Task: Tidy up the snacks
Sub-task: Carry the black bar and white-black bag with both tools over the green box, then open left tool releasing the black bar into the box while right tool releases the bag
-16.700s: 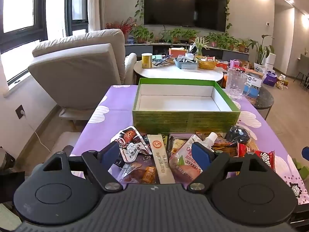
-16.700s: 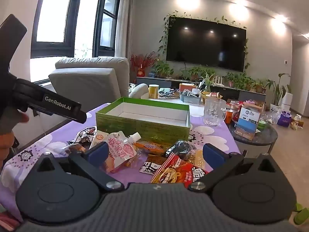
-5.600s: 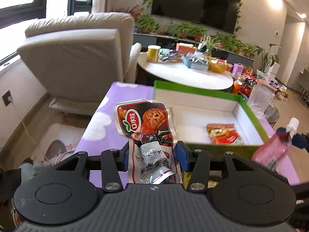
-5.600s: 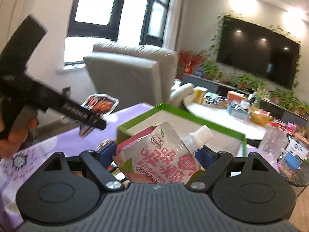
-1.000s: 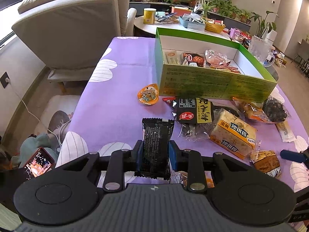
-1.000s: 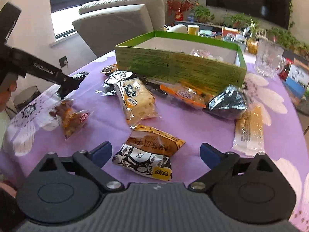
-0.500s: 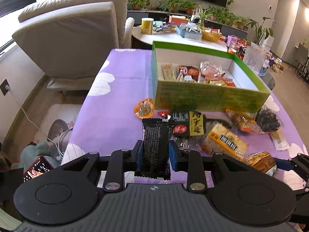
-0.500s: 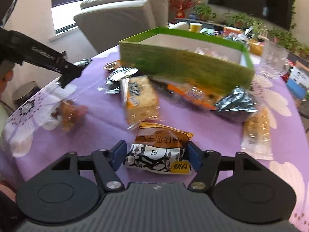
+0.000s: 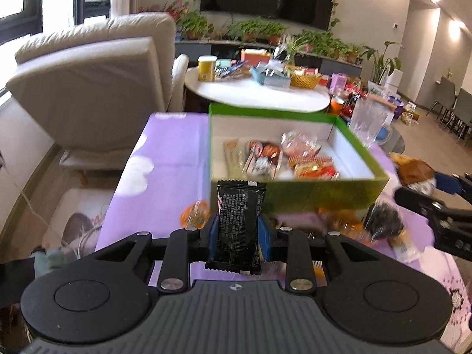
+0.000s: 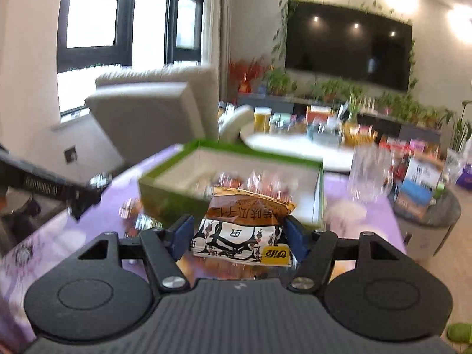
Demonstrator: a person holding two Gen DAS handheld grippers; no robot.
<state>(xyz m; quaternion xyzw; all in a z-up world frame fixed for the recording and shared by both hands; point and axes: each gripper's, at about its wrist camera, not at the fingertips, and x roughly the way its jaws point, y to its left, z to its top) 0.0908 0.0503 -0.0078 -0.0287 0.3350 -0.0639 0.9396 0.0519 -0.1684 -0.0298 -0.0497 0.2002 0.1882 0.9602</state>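
Left gripper (image 9: pixel 238 233) pinching black packet (image 9: pixel 238 224) before green box (image 9: pixel 295 190); snacks inside seen from left wrist only. Right gripper (image 10: pixel 238 240) clamped on brown-and-white bag (image 10: pixel 246 230), sharp in right wrist only.

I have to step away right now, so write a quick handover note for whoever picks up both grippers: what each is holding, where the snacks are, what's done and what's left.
Left gripper: shut on the black wrapper snack, held above the purple tablecloth.
Right gripper: shut on the brown-and-white snack bag, lifted in front of the green box.
Done: several packets already lie in the green box.
Left: drop both held snacks in, then clear the loose ones on the cloth by the box front, including the small orange packet and the dark crinkled bag.
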